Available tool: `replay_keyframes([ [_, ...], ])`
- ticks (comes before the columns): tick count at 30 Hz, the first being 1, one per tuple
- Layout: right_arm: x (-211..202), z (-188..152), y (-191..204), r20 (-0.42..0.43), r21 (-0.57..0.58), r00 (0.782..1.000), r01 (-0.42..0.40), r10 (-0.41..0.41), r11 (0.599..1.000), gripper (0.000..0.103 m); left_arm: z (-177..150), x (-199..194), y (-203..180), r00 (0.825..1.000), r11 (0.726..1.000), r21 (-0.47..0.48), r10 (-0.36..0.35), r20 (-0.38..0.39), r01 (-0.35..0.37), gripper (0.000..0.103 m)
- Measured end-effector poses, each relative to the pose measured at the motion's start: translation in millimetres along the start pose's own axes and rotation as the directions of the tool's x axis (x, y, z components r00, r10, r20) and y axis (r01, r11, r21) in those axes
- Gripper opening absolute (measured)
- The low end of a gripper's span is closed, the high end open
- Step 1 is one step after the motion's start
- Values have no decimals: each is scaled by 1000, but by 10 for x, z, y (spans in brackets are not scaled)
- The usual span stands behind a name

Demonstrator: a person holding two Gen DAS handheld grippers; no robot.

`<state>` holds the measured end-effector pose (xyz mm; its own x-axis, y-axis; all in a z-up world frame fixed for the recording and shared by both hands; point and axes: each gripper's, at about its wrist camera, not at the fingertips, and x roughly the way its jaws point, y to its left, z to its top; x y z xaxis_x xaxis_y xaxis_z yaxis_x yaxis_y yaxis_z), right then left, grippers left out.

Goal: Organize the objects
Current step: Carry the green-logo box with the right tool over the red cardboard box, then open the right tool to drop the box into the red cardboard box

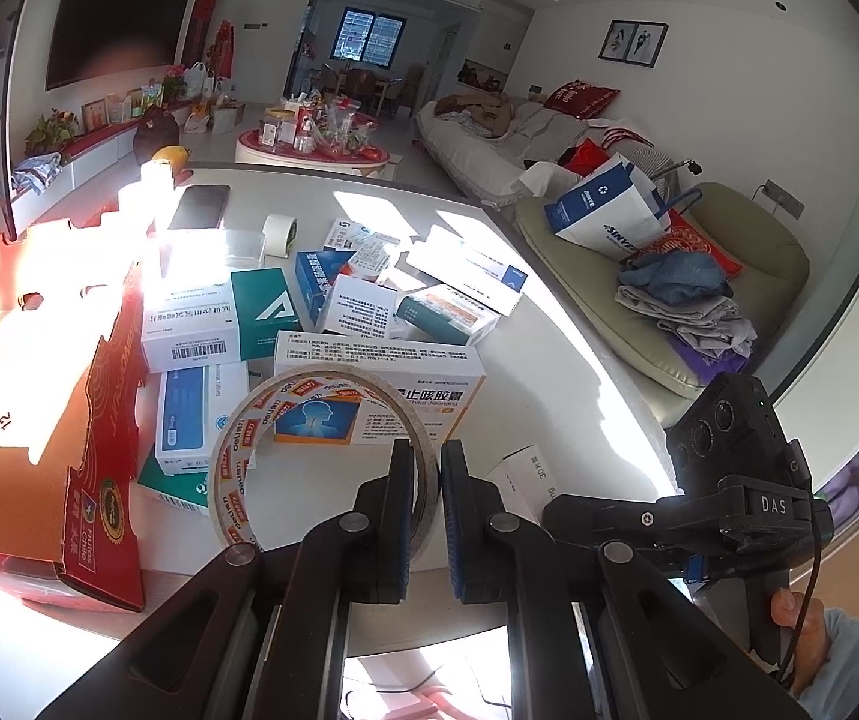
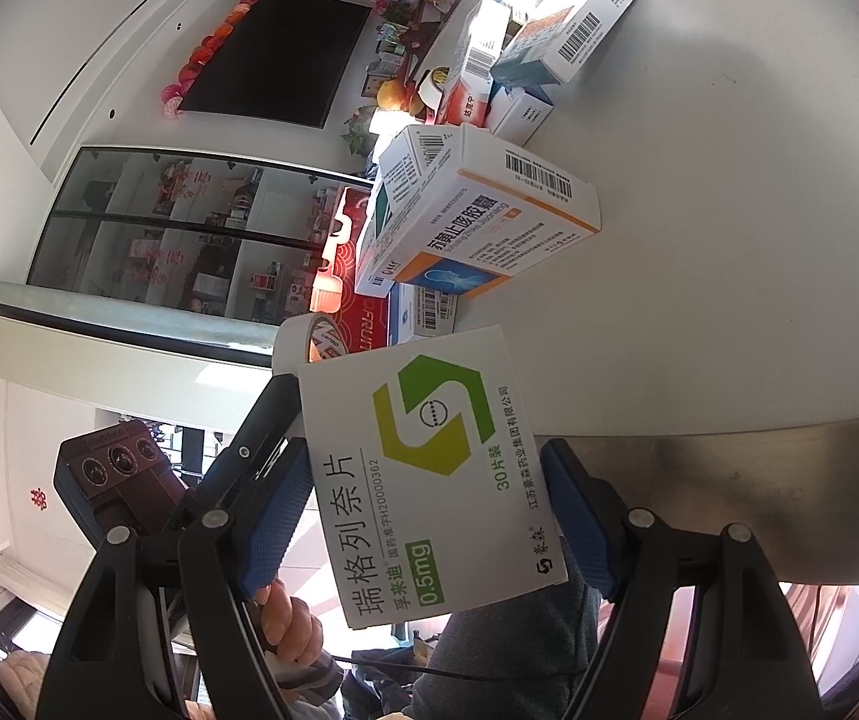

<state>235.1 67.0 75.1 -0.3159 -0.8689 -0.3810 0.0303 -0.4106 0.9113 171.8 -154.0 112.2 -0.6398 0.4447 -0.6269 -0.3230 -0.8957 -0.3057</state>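
Two handheld grippers each held an item above a cluttered white table (image 1: 549, 372).
The left gripper (image 1: 427, 480) pinched a tape roll (image 1: 237, 456) by its rim; the right gripper (image 2: 429, 516) clamped a white medicine box (image 2: 423, 468) beside the table edge.

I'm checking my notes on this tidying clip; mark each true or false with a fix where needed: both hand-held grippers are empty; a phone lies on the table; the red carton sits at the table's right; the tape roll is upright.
1. Both empty: false. The left hand-held gripper pinches the tape roll; the right hand-held gripper clamps the white medicine box.
2. Phone on the table: true.
3. Red carton at right: false, left.
4. Roll upright: true.
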Motion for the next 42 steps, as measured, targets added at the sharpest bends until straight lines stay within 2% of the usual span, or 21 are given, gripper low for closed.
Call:
replay_keyframes([
  [7,96,158,416,-9,-97,1000,-27,27,995,77,196,-230,240,993,998,-38,61,102,-58,9],
  [12,433,314,814,-64,-175,996,-74,64,982,77,335,-456,574,972,987,-91,148,183,-133,9],
  [18,1028,396,1401,-160,-269,981,-149,108,952,77,372,-689,1101,940,955,-206,259,224,-214,9],
  [21,1346,443,1662,-193,-280,972,-186,135,942,77,329,-704,1369,927,931,-264,310,210,-252,9],
  [23,1566,460,1809,-222,-286,964,-206,145,936,77,297,-685,1547,918,906,-317,349,186,-280,9],
  [25,1784,456,1939,-245,-305,961,-204,130,930,77,249,-667,1723,919,888,-370,354,173,-273,9],
  [28,2117,449,2057,-285,-319,953,-190,97,928,77,194,-601,1899,912,864,-405,384,147,-299,9],
  [33,2505,473,2044,-305,-317,952,-138,37,938,77,117,-474,2156,909,831,-455,404,100,-319,10],
  [38,2702,497,1933,-275,-375,956,-12,-99,927,77,56,-327,2353,902,795,-484,432,29,-365,10],
  [40,2725,494,1903,-252,-407,956,36,-150,913,77,43,-277,2403,894,781,-486,447,-3,-392,14],
  [41,2731,495,1886,-244,-419,955,55,-171,906,78,33,-258,2420,894,777,-489,448,-13,-397,23],
  [42,2731,501,1872,-238,-425,952,73,-190,902,82,25,-242,2436,893,773,-492,449,-23,-401,41],
])
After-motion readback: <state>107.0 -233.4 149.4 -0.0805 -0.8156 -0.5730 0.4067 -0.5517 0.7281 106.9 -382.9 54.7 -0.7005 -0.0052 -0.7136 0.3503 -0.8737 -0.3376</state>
